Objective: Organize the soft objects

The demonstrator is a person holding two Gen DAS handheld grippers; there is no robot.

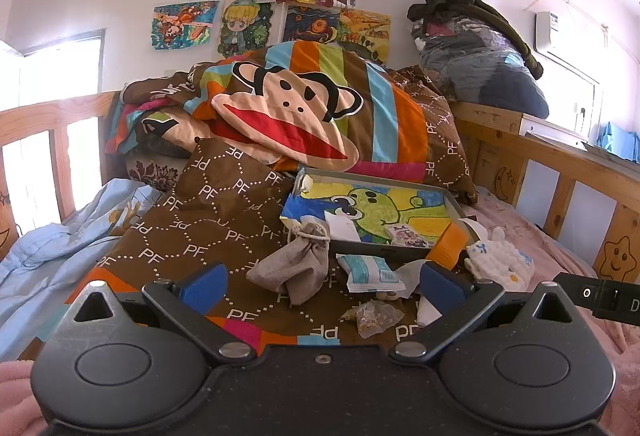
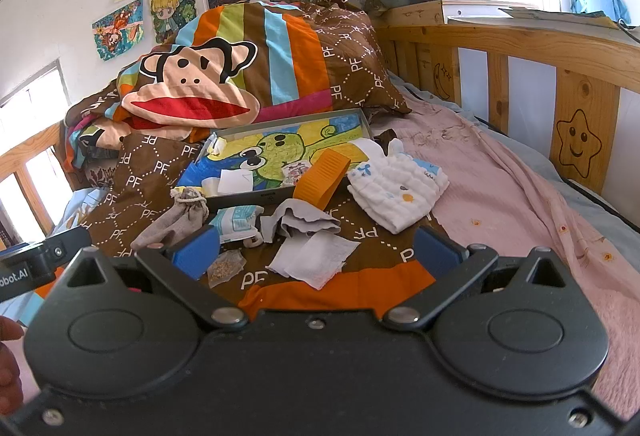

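Soft things lie scattered on a brown "PF" quilt point(image 1: 208, 212) in front of a shallow grey tray point(image 1: 454, 204) lined with a green frog drawing. A grey drawstring pouch point(image 1: 298, 268) point(image 2: 176, 222) sits just ahead of my left gripper point(image 1: 322, 286), which is open with nothing between its blue pads. A folded white quilted cloth point(image 2: 396, 192) point(image 1: 498, 262) lies to the right, beside an orange wedge point(image 2: 322, 176). A grey rag point(image 2: 306, 222) and a white tissue point(image 2: 316, 260) lie between the fingers' line of my right gripper point(image 2: 316, 256), also open and empty.
A teal-white packet point(image 1: 368, 272) point(image 2: 236, 222) and a small clear bag of brown bits point(image 1: 374, 316) point(image 2: 226, 268) lie among the cloths. A piled monkey-face quilt point(image 1: 288, 116) rises behind the tray. Wooden bed rails point(image 2: 532, 48) close the right side; pink sheet point(image 2: 500, 196) spreads there.
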